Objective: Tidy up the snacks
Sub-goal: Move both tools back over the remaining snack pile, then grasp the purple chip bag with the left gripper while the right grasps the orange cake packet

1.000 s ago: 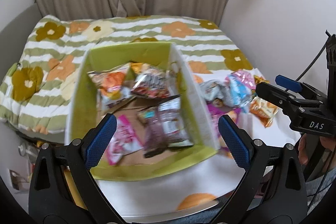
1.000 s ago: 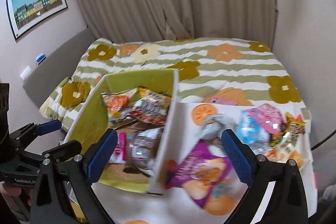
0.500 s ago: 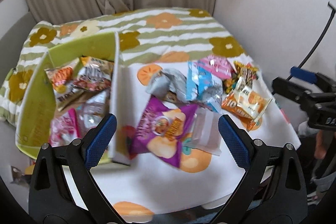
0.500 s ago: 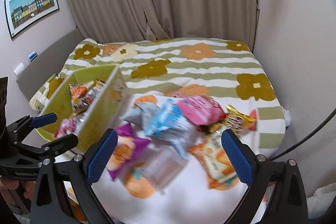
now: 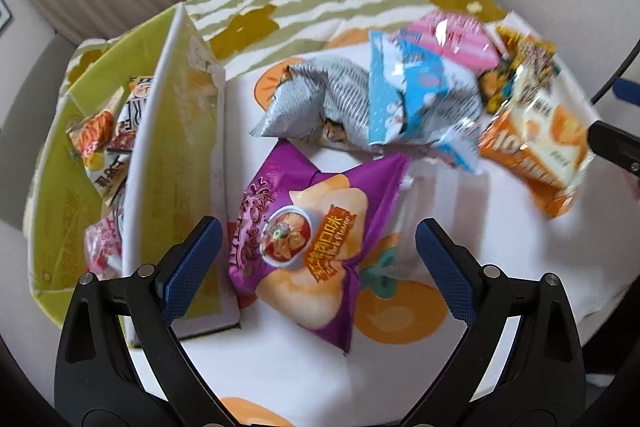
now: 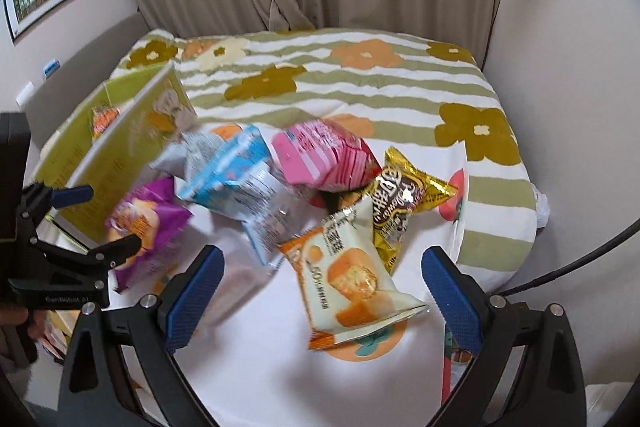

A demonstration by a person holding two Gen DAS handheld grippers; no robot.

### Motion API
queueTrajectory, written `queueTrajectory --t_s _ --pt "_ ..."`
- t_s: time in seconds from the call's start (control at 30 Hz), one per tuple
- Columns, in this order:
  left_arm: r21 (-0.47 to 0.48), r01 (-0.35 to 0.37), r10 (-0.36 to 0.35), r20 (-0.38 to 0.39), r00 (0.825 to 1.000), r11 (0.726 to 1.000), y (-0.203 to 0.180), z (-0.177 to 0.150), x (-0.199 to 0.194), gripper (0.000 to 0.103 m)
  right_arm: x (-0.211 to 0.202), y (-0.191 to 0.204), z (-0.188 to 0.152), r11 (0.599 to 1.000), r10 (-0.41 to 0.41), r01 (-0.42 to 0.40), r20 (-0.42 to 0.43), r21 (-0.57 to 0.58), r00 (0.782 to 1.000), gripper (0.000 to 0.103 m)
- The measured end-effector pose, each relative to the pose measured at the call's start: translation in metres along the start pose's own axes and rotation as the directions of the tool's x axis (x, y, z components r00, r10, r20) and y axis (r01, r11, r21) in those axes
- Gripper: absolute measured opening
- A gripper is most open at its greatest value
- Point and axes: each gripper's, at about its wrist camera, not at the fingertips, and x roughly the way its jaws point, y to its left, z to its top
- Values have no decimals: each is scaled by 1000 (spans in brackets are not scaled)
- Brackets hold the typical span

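Hovering with its blue pads spread wide and nothing between them, the left tool frames the purple snack bag, which lies on the white cloth just beside the green box; that placing suggests the purple bag is the next pick, since it is the loose packet nearest the box and a short carry would drop it in. The right tool is likewise spread apart and empty, poised over the orange cake packet, which lies farther from the box, past the middle of the pile. The box stands open-topped at the edge of the cloth and already holds several packets, so it reads as the collecting place, with the work partly done. Away from the box, the remaining snacks sit bunched together and overlapping: a grey bag closest, then a light blue bag, a pink pack and a gold wrapper farthest out. Because the packets lean on one another, lifting one from the heap may shift its neighbours, whereas the purple bag and the orange packet lie flatter at the edges of the heap.
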Motion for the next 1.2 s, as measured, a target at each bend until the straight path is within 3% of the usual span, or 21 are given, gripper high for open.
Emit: queueTrajectory --t_s 0.13,0.3,0.63,0.9,1.2 --pt "59 -82 84 -32 996 995 -8 3 20 97 18 -4 -5 1000 7 -7 -33 -7 999 99" --pt "114 -102 111 -75 991 988 -17 2 38 97 35 0 -10 997 -28 24 -57 -71 998 99" --pt "113 -77 95 -166 982 991 -13 0 66 96 62 9 -18 984 -72 54 -98 -168 993 99" --pt "88 -19 34 -173 984 996 -8 -2 69 79 77 7 -22 974 -108 82 -110 -213 988 99" --pt "80 -3 16 -167 986 997 -7 -7 53 72 86 16 -27 961 -133 104 -97 -257 986 98"
